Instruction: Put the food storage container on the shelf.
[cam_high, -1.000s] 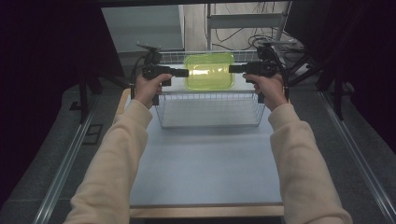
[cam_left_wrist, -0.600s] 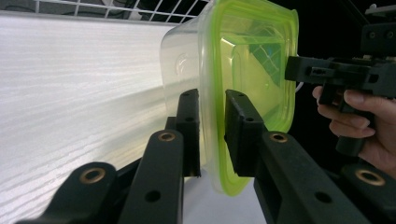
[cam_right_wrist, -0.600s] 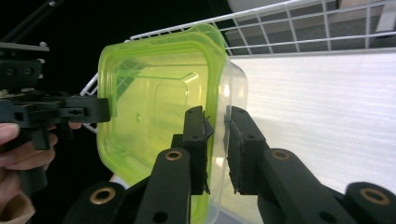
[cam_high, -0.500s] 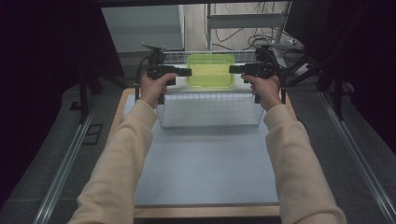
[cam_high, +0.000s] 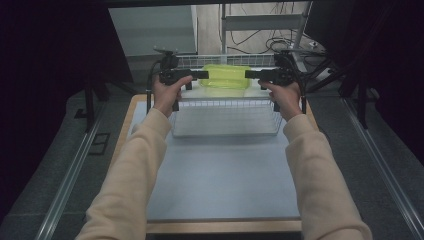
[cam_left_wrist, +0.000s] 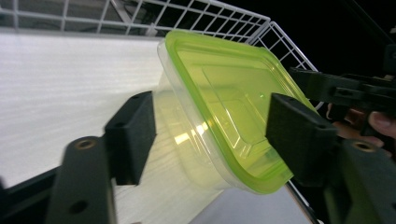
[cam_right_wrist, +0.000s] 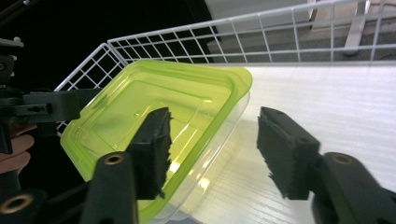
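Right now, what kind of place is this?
Probably a lab or recording workspace, not a home: a table set between dark curtains, loose cables on the floor behind, and hand-held grippers over a wire basket.

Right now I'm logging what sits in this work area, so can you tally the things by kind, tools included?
Clear containers with a green lid: 1
White wire baskets: 1
Handheld grippers, left gripper and right gripper: 2
Total: 4
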